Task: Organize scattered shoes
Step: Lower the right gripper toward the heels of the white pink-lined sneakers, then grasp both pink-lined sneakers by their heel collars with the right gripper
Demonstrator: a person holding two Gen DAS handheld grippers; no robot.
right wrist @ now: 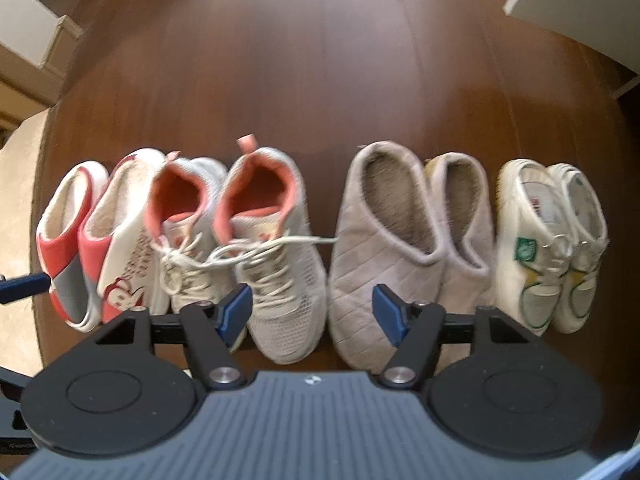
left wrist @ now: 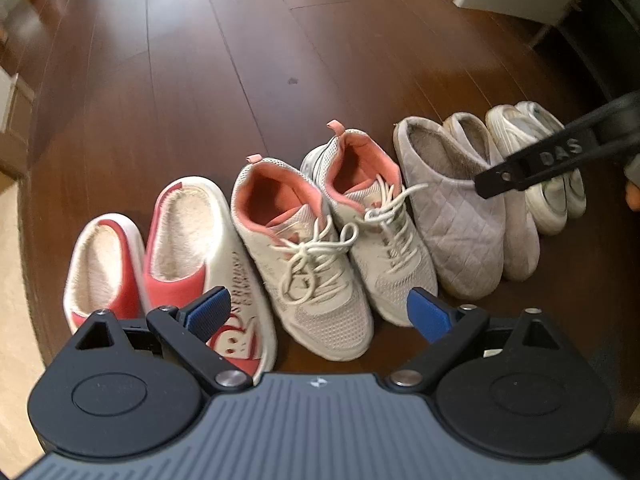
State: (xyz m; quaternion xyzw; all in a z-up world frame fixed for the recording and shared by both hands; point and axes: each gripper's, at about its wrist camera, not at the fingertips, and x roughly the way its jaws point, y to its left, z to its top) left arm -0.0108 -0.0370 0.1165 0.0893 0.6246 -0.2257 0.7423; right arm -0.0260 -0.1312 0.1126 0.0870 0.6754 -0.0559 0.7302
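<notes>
Blue-padded fingers of the left gripper point(left wrist: 316, 314) sit nearest, spread wide and holding nothing, poised above the toes of the pink-lined sneakers point(left wrist: 320, 240). These two laced sneakers are the middle of a single row of eight shoes on the dark wooden floor point(left wrist: 240, 60), all toes pointing toward the viewer.

To the left of the sneakers, touching them, lie the red and white slippers point(left wrist: 168, 256) with fluffy lining; a pale rug edge point(left wrist: 16, 280) begins just beyond. To the right of the sneakers sit the grey quilted slippers point(left wrist: 452, 216), then the white trainers point(right wrist: 552, 240) with green trim, pressed side by side.

Behind the heels of the sneakers the floor runs bare and wide up to white furniture point(right wrist: 580, 8) at the far right.

From its own camera, the right gripper point(right wrist: 312, 312) is also spread wide and empty, hovering over the gap between the sneakers and the grey slippers.
</notes>
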